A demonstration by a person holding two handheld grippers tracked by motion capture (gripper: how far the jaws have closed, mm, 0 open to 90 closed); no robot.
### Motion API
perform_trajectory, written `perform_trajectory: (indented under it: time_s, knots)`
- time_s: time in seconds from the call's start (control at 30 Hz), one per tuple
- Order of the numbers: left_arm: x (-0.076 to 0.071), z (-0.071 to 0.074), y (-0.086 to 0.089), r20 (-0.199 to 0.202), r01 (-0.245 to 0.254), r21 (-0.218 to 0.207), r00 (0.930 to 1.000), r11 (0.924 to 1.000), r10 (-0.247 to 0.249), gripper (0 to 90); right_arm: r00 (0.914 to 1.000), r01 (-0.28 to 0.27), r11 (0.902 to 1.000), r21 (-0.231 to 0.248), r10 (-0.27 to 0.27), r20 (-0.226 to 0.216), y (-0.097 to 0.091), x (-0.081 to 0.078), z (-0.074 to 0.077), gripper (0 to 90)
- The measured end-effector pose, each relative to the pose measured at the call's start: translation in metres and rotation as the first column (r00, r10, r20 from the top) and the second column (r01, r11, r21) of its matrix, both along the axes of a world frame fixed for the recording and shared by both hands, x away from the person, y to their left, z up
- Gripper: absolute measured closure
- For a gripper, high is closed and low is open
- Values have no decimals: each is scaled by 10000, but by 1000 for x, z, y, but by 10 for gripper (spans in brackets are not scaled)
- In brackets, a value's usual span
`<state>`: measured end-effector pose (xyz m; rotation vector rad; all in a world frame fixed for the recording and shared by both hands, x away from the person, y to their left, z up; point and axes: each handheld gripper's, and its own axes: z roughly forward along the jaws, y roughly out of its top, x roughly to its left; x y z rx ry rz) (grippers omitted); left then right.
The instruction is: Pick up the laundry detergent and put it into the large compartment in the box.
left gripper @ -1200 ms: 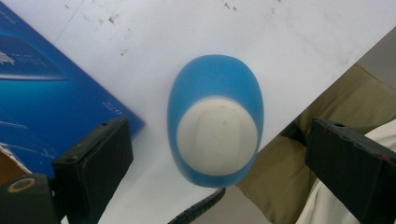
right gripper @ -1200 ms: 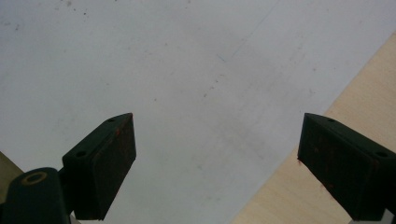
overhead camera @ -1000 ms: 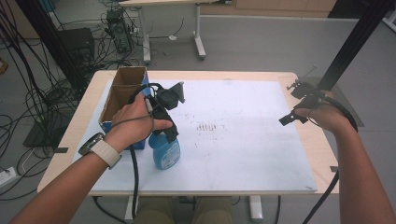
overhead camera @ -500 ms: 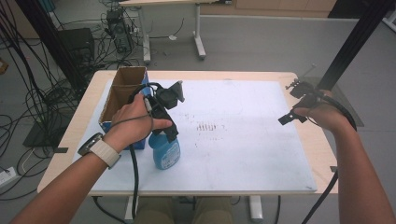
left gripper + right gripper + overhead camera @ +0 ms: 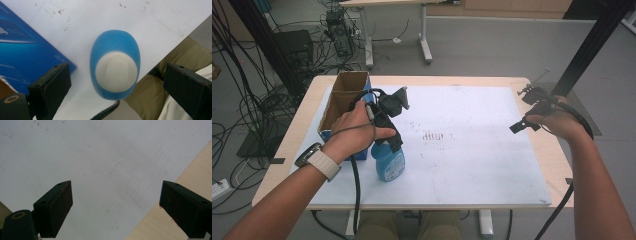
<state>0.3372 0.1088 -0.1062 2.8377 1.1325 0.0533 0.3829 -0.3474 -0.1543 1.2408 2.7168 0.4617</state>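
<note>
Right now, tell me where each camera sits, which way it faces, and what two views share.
High view: fixed above the person's side, looking forward and down at the table; both forearms, left gripper, right gripper.
Left gripper view: looks straight down between open jaws onto the blue spray bottle; trousered legs below.
Right gripper view: looks down between open jaws at the white mat.
Shared: bottle and blue box in high and left gripper views.
</note>
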Motion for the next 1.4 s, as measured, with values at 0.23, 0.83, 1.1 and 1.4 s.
perform_trajectory:
  time_s: [0.23, 0.83, 1.1, 1.4]
  knots:
    - [0, 0, 1, -9, 6, -29, 10000, 10000, -6, 83, 10000, -1, 10000, -23, 1, -1, 0, 0, 1, 115]
    - [-1, -1, 0, 34, -51, -82, 10000, 10000, 51, 83, 10000, 32, 10000, 37, -32, 2, -2, -1, -2, 115]
    - [0, -2, 0, 22, -59, -88, 10000, 9999, 59, 83, 10000, 38, 10000, 25, -38, 6, -2, -1, -1, 115]
    - [0, -2, 0, 18, -60, -78, 10000, 10000, 60, 83, 10000, 53, 10000, 51, -53, 5, -3, -1, -2, 115]
